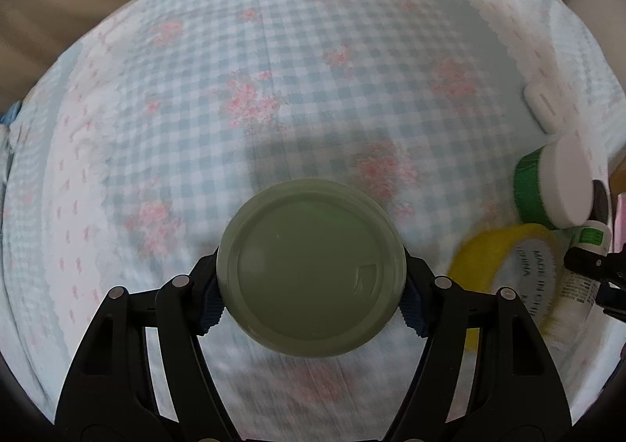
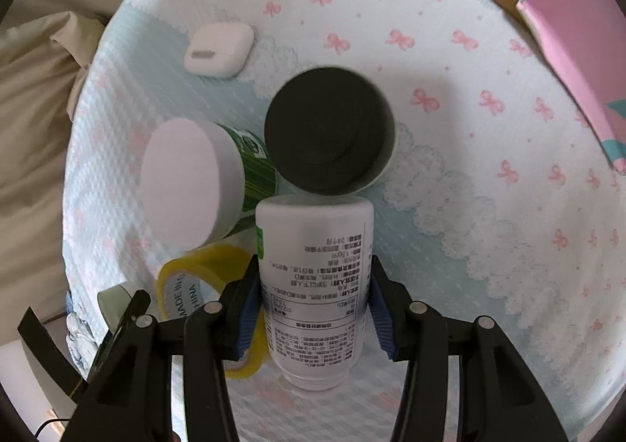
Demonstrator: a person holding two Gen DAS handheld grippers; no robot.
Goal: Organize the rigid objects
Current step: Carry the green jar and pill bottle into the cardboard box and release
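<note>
**Green lid and white bottle both clamped over the gingham cloth**

Sage-green and round, the lid (image 1: 311, 270) sits between the blue pads of the left gripper (image 1: 312, 291), whose jaws stand about half open and press on its rim from both sides, above the blue-checked cloth (image 1: 274, 62).

The right gripper (image 2: 313, 305) has its jaws drawn nearly closed on a white bottle (image 2: 315, 277) (label text upside down to the camera), gripping its sides. Just beyond the bottle stand a black-capped container (image 2: 328, 137) and a white-lidded green jar (image 2: 191, 184), touching or nearly so. A yellow tape roll (image 2: 195, 285) lies beside the bottle's left. A white earbud case (image 2: 219, 51) rests further off, and a pink box (image 2: 575, 47) sits at the far right.
</note>
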